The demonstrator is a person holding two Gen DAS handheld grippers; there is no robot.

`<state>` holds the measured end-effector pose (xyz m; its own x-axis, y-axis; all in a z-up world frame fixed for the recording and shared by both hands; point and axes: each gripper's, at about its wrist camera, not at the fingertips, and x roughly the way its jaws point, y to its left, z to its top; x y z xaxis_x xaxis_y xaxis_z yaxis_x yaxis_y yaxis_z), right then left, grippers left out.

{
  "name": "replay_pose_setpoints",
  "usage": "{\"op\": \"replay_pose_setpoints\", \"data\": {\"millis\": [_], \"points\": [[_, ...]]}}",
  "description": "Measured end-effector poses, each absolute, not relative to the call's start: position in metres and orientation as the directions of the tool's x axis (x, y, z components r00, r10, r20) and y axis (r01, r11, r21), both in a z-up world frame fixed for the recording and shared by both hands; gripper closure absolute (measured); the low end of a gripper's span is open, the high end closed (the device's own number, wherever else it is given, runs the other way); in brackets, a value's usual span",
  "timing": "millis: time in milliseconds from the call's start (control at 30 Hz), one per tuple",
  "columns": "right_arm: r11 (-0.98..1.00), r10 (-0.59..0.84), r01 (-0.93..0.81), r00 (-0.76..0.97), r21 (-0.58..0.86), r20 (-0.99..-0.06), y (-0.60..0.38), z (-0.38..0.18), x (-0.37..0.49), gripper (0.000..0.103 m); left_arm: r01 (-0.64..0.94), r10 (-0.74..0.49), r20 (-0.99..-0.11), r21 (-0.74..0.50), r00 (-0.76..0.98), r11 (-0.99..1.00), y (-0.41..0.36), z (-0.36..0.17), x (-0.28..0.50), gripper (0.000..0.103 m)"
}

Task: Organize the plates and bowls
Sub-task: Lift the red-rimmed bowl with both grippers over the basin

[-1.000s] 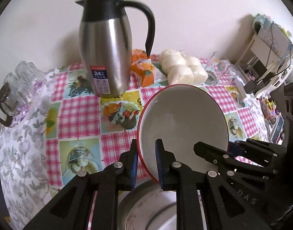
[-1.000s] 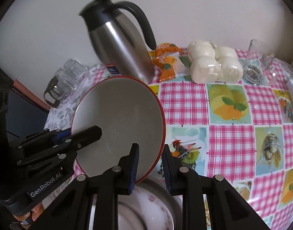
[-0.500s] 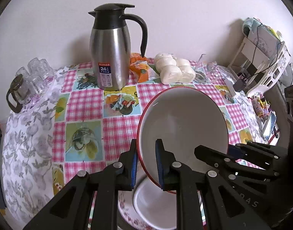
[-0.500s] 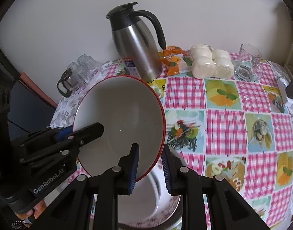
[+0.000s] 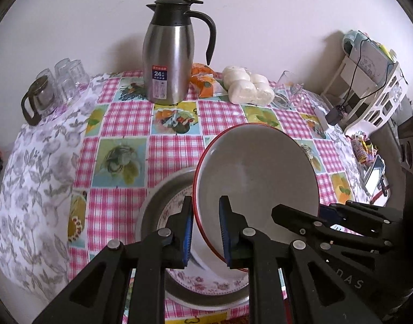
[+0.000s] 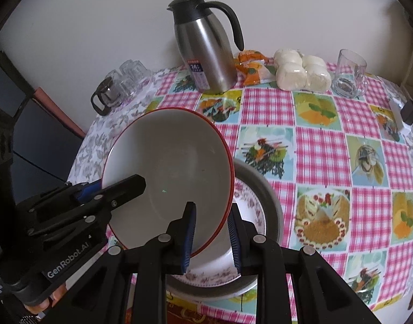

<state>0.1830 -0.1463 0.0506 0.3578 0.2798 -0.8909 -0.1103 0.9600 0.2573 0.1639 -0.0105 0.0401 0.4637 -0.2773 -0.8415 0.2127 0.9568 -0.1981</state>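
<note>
A large white bowl with a red rim [image 5: 256,172] is held tilted in the air, and shows in the right wrist view [image 6: 168,167] too. My left gripper [image 5: 205,232] is shut on its left rim. My right gripper [image 6: 211,236] is shut on its right rim. Below the bowl, a white plate with a floral edge [image 5: 206,276] lies inside a grey metal basin [image 5: 152,202] on the checked tablecloth. The plate [image 6: 246,248] and basin [image 6: 268,197] also show in the right wrist view, partly hidden by the bowl.
A steel thermos jug [image 5: 168,59] stands at the back. Beside it lie an orange packet [image 5: 203,82] and bagged white buns [image 5: 246,89]. Glasses [image 5: 58,86] stand at the back left, a glass mug [image 6: 349,74] at the back right. A white rack [image 5: 373,81] stands right.
Both grippers have pulled back and up from the thermos with the bowl held between them. The basin and the floral plate beneath have come into fuller view.
</note>
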Motion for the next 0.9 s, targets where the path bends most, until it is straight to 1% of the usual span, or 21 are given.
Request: {"op": "replay_pose_setpoints", "data": {"millis": [133, 267, 433, 900], "points": [[0.957, 0.291, -0.114, 0.35, 0.267, -0.891, -0.144, 0.045, 0.175, 0.077, 0.189, -0.287, -0.828, -0.221, 0.481, 0.957, -0.006, 0.035, 0.151, 0.084], [0.954, 0.299, -0.111, 0.355, 0.278, -0.886, -0.144, 0.041, 0.168, 0.077, 0.165, -0.28, -0.822, -0.227, 0.495, 0.96, -0.005, 0.028, 0.142, 0.08], [0.957, 0.292, -0.112, 0.367, 0.269, -0.883, -0.141, 0.038, 0.162, 0.077, 0.142, -0.294, -0.806, -0.258, 0.514, 0.956, -0.002, 0.022, 0.135, 0.08], [0.936, 0.333, -0.056, 0.448, 0.346, -0.829, -0.151, 0.028, 0.151, 0.077, 0.111, -0.304, -0.776, -0.292, 0.552, 0.95, 0.0, 0.01, 0.131, 0.08]]}}
